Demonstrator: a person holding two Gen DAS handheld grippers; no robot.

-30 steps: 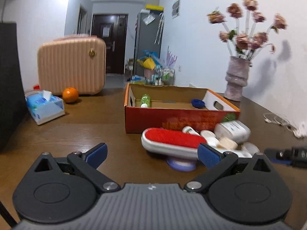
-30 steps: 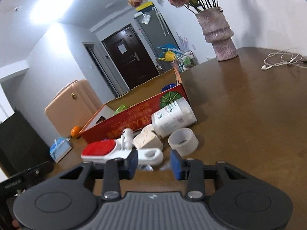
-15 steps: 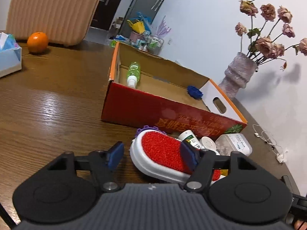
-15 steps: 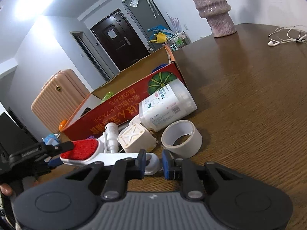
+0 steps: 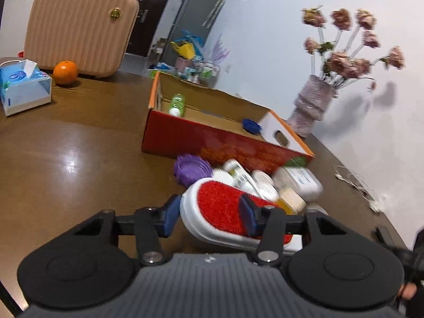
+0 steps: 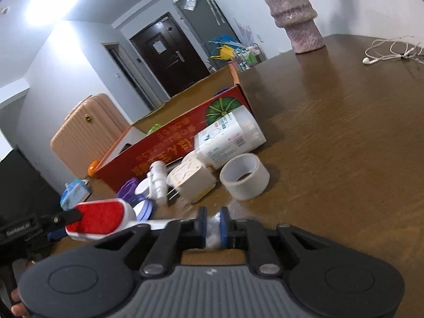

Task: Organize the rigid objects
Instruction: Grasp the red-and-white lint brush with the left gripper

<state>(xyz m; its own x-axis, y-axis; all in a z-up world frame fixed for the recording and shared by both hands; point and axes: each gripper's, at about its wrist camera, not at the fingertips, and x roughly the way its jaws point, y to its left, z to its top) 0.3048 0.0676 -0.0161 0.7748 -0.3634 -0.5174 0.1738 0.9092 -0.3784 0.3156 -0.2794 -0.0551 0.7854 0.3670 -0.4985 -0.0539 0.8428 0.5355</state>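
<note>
Both tools have just been closing on the brush (image 5: 225, 209): the left tool (image 5: 209, 216) clamps its red head, the right tool (image 6: 212, 224) its white handle. It looks ready to lift into the box (image 5: 212, 137).

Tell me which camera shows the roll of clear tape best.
The right wrist view: the tape roll lies unobstructed on the table beside the white plug adapter, its open core visible. The left wrist view does not show it clearly; the lint brush and bottles crowd that spot.
</note>
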